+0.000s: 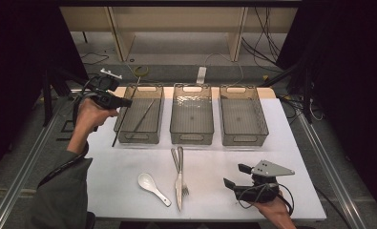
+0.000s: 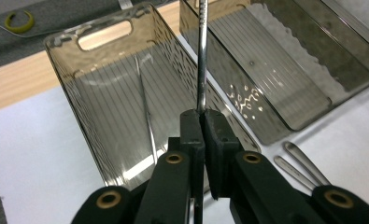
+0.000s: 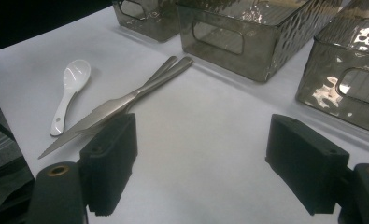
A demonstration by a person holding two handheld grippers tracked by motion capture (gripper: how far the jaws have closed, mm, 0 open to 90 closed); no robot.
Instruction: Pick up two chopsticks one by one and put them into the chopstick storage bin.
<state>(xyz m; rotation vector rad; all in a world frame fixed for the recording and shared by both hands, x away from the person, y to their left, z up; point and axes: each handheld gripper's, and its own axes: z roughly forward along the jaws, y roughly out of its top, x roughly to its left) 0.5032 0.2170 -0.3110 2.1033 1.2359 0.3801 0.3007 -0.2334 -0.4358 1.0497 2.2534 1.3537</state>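
Left gripper view: left gripper (image 2: 202, 122) jaws pinch metal chopstick (image 2: 201, 60) above left bin (image 2: 63, 60); right gripper (image 3: 201, 158) jaws spread over table (image 3: 191, 116)

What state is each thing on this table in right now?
Left gripper: shut on a thin metal chopstick, above the left bin.
Second chopstick: lying in the left bin.
Middle bin: empty.
Right bin: empty.
Right gripper: open, holding nothing.
Knife, fork, white spoon: lying on the table, untouched.
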